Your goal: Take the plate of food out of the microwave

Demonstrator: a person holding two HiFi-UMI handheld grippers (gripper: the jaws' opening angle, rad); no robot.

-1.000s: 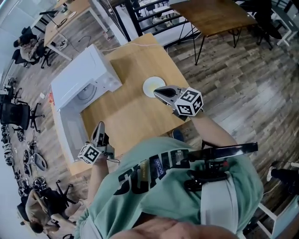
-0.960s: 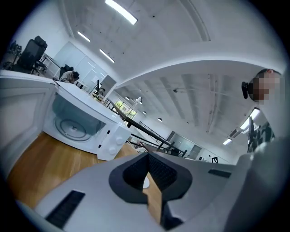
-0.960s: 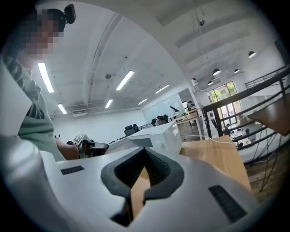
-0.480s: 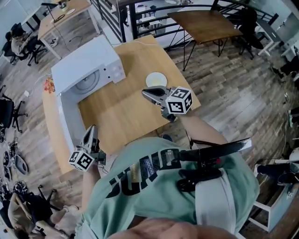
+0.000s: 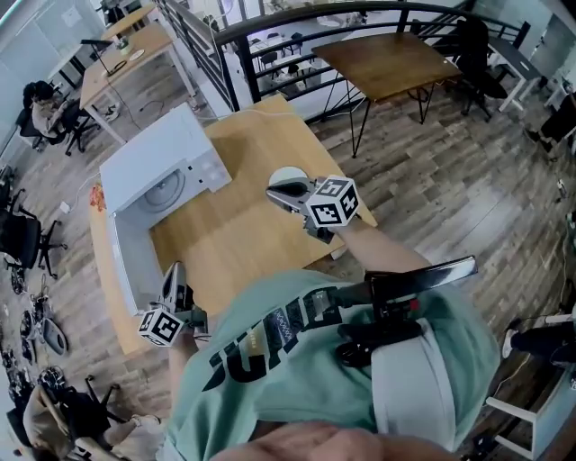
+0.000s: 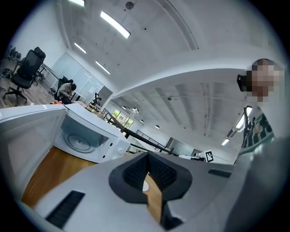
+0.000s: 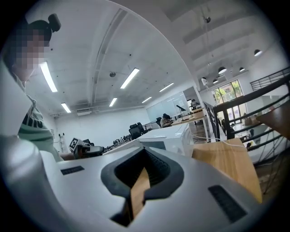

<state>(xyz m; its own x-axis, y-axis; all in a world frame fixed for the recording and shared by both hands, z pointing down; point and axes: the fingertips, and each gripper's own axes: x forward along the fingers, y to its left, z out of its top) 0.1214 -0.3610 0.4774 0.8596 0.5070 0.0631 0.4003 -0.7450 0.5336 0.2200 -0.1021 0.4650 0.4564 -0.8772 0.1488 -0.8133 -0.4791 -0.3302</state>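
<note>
The white microwave (image 5: 160, 171) stands at the far left of the wooden table (image 5: 236, 236) with its door (image 5: 124, 257) swung open; its cavity with the turntable (image 6: 78, 141) holds nothing. A pale round plate (image 5: 284, 175) lies on the table to the microwave's right, partly hidden behind my right gripper (image 5: 273, 194). That gripper hovers just in front of the plate, shut and holding nothing. My left gripper (image 5: 175, 273) is shut and bare at the table's near left corner, beside the open door. Both gripper views show pads (image 6: 136, 170) (image 7: 156, 170) meeting at the tips.
A black railing (image 5: 270, 27) runs behind the table, with another wooden table (image 5: 387, 63) beyond it. Desks, office chairs (image 5: 22, 234) and seated people fill the floor to the left. Wooden flooring (image 5: 459, 180) spreads to the right.
The head view has swung, so the table sits a little differently in frame. The right gripper has drawn slightly back from the plate. Both grippers stay shut and the plate has not moved.
</note>
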